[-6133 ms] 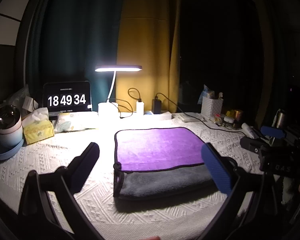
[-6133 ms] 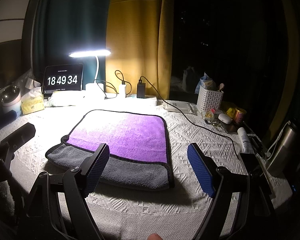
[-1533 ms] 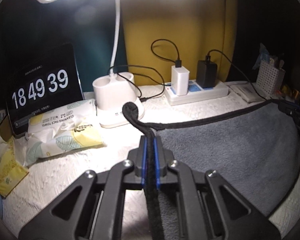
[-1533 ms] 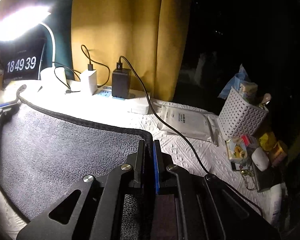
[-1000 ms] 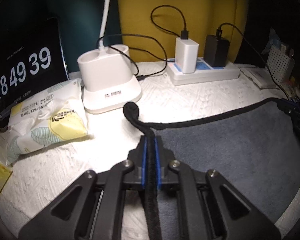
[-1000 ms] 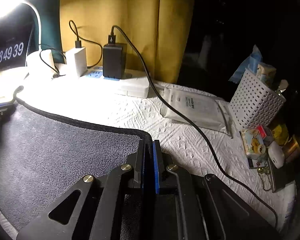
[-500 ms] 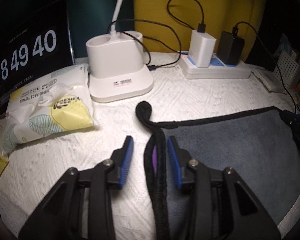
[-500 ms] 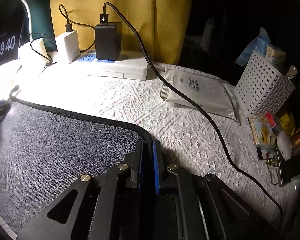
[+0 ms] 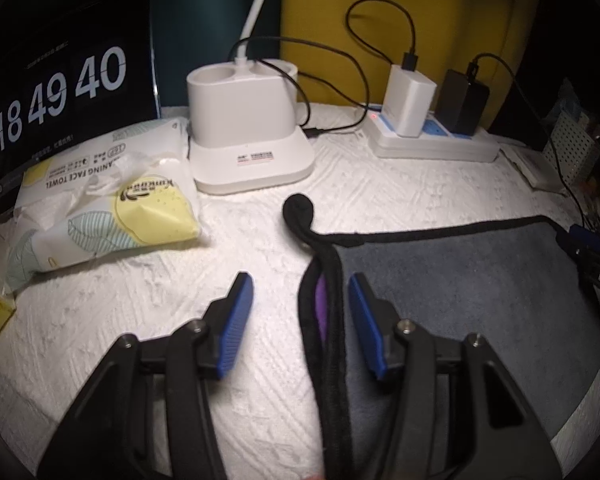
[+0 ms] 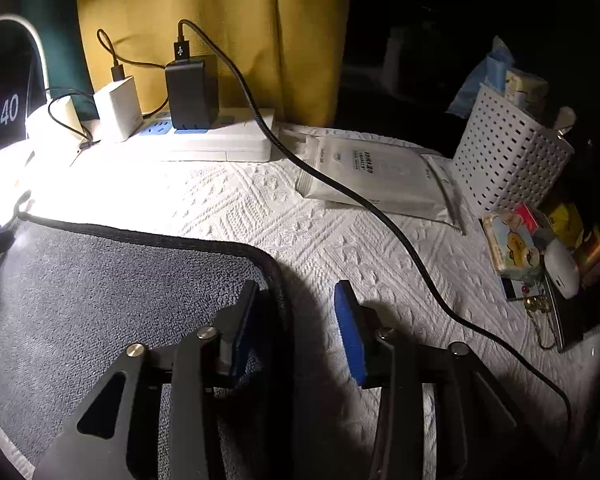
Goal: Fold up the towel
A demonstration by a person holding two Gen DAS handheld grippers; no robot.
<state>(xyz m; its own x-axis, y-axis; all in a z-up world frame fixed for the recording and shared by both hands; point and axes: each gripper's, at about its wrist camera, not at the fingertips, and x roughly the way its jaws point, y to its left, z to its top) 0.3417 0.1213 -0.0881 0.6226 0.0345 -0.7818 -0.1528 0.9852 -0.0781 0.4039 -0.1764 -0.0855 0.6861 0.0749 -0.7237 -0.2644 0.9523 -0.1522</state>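
The towel [image 9: 460,288] lies folded on the white tablecloth, grey side up, with a black hem and a sliver of purple showing at its left edge. Its hanging loop [image 9: 298,208] sticks out at the far left corner. My left gripper [image 9: 300,312] is open, its jaws straddling the towel's left edge without holding it. In the right wrist view the towel [image 10: 100,288] fills the lower left. My right gripper [image 10: 296,324] is open over the towel's far right corner, its left pad above the cloth.
Behind the towel stand a white lamp base [image 9: 248,136], a power strip with chargers [image 9: 432,136] and a clock display [image 9: 60,88]. A wipes pack [image 9: 104,200] lies left. A black cable [image 10: 380,208], a white pack [image 10: 380,176] and a white basket [image 10: 508,160] lie right.
Both grippers carried the near edge of the towel to the far edge, folding it grey side up. The left gripper then opened, and the right gripper has just opened too.
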